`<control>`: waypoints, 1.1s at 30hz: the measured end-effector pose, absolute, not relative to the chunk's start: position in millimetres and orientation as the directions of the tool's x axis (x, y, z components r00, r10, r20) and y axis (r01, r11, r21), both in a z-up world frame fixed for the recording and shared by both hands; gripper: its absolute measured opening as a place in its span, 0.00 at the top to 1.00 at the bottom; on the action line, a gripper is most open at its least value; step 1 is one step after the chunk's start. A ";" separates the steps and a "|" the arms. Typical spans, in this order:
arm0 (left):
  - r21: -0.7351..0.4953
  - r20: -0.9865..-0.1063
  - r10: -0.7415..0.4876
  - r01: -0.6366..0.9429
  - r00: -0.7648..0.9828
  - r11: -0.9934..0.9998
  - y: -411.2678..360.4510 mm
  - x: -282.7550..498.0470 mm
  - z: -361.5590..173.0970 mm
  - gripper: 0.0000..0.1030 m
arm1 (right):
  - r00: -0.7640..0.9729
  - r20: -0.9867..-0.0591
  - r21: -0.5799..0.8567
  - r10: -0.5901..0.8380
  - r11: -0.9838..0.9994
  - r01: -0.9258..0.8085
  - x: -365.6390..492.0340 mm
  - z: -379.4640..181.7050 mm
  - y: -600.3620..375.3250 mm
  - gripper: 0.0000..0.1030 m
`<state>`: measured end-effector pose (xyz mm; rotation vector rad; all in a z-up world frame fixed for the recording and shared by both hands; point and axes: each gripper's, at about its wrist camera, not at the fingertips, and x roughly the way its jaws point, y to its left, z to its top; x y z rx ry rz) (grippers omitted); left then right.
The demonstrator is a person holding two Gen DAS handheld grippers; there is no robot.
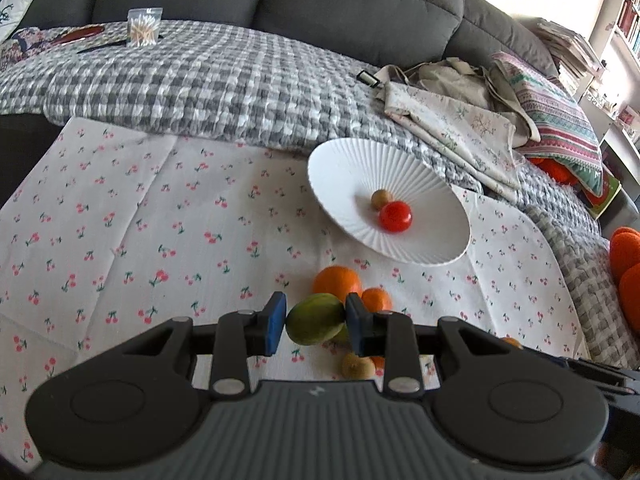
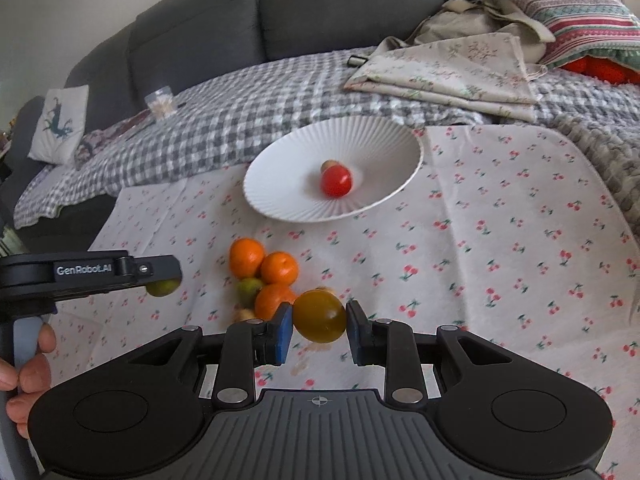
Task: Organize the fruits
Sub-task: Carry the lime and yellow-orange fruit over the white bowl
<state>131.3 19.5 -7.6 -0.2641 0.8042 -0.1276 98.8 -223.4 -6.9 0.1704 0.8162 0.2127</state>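
Note:
My left gripper (image 1: 316, 326) is shut on a green mango-like fruit (image 1: 316, 324) and holds it above the cherry-print cloth. My right gripper (image 2: 319, 330) is shut on a yellow-green round fruit (image 2: 319, 316). A white ribbed plate (image 1: 420, 240) holds a red tomato (image 1: 395, 217) and a small brown fruit (image 1: 381, 198). The plate also shows in the right wrist view (image 2: 280, 196). Oranges (image 2: 262, 266) and a small green fruit (image 2: 248, 289) lie in a heap just in front of my grippers. The left gripper shows from the side in the right wrist view (image 2: 160, 276).
A grey checked blanket (image 1: 224, 80) covers the sofa behind the cloth. Folded fabric (image 1: 452, 128) and a striped cushion (image 1: 560, 120) lie at the right. A box of cotton swabs (image 1: 143, 27) stands at the far left. Orange items (image 1: 626, 264) sit at the right edge.

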 end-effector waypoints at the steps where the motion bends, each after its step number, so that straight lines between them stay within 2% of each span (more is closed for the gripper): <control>1: -0.280 -0.689 -0.212 0.015 0.693 0.960 19.3 132.8 -6.5 0.70 | 0.670 -0.700 0.232 0.248 0.966 -0.116 100.3 -5.6 -226.2 0.74; 11: -0.239 -0.652 -0.208 0.063 0.729 0.969 3.9 157.6 -1.4 0.70 | 0.699 -0.682 0.217 0.215 0.972 -0.088 118.9 2.9 -241.2 0.74; 22: -0.205 -0.611 -0.262 0.170 0.748 0.964 -25.7 182.4 -1.7 0.70 | 0.715 -0.668 0.212 0.205 0.974 -0.082 154.0 2.1 -249.2 0.74; 33: -0.206 -0.606 -0.289 0.205 0.741 0.957 -36.9 210.9 -16.6 0.70 | 0.727 -0.650 0.194 0.221 0.973 -0.123 182.2 -5.2 -238.2 0.74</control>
